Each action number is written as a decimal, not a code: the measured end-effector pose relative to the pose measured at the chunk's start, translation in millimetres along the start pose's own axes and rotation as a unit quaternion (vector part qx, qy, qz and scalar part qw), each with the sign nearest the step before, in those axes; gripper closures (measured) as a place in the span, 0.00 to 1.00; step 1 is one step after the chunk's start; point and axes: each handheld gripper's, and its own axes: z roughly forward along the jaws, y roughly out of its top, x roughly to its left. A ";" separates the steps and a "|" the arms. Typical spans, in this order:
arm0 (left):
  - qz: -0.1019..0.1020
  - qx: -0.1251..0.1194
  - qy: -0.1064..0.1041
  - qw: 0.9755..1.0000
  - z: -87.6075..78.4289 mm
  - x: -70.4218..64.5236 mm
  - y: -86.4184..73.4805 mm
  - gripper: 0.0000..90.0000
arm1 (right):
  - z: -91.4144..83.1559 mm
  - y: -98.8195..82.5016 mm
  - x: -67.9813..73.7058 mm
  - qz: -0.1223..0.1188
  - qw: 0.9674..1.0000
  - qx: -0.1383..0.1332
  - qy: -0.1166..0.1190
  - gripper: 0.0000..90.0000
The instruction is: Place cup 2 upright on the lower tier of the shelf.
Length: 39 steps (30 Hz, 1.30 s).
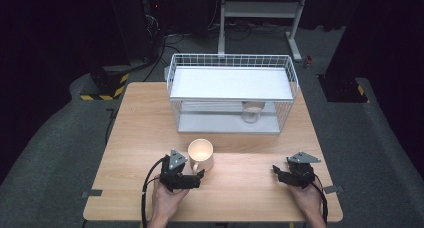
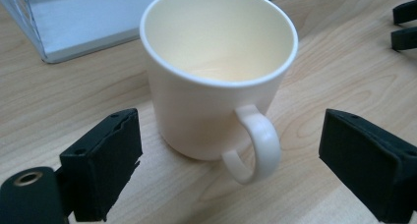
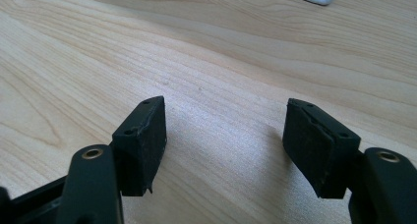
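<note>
- Mug (image 1: 201, 155), cream and empty, stands upright on the wooden tabletop (image 1: 150, 123), near the person's edge and left of centre, its handle turned toward the left gripper.
- Left gripper (image 1: 200, 177) is held low over the tabletop by the left hand (image 1: 167, 198), which comes in from the near edge; it points right and slightly away, toward the mug's near side.
- Its fingers (image 2: 105, 160) are spread wide, one on each side of the handle (image 2: 258, 145), and touch neither handle nor mug wall; nothing is gripped.
- Right gripper (image 1: 276, 171) rests low at the near right of the tabletop in the right hand (image 1: 306, 198), pointing left, well apart from the mug.
- Its fingers (image 3: 145, 140) stand partly apart over bare wood with nothing between them.
- White wire rack (image 1: 230, 90) with two shelves sits at the far middle of the tabletop, beyond the mug and apart from it.
- Clear glass (image 1: 251, 112) stands on the rack's lower shelf toward the right, behind the wire front.
- Black cable trails from each gripper back over the near edge.
- Between the mug and the rack the wood is bare; the rack's top shelf overhangs the glass.
</note>
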 end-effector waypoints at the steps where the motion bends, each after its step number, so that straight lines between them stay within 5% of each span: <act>1: 0.000 0.000 0.003 1.000 1.2 -0.2 1.7 0.10 | 0.0 0.0 0.2 0.001 1.000 0.000 0.000 0.37; 39: 0.007 0.000 0.032 0.999 36.8 -3.3 34.5 0.11 | -0.1 -0.1 0.6 -0.003 1.000 -0.001 -0.003 0.37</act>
